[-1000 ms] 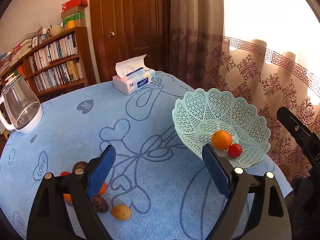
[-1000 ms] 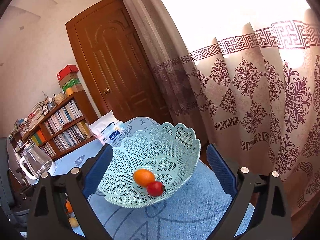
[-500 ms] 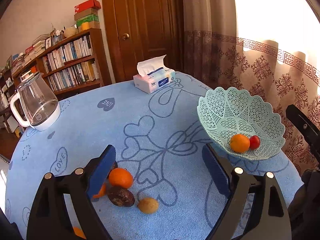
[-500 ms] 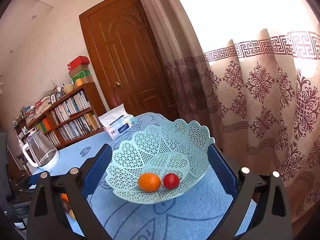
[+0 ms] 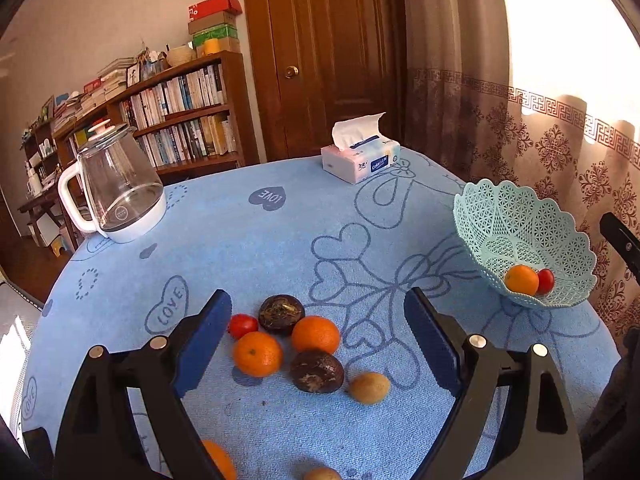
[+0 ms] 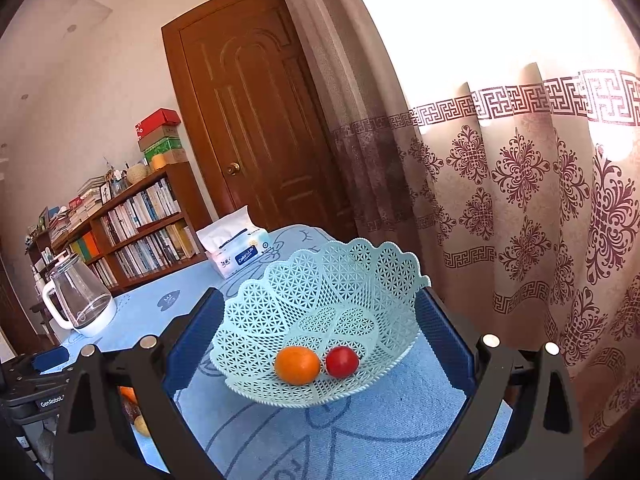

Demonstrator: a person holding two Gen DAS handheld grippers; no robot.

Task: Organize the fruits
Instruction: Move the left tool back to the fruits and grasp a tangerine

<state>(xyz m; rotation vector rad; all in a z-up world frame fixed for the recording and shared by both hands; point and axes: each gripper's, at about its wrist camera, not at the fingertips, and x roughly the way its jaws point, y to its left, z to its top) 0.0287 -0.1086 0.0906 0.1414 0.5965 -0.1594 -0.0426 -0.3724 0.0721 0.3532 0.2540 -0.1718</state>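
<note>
On blue heart-print tablecloth, before bookshelf, both tools gape wide, gripping nothing.

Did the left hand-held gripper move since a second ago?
Yes. The left hand-held gripper swung left, away from the basket, which slid toward the right edge; loose fruit now lies between its open jaws.
</note>
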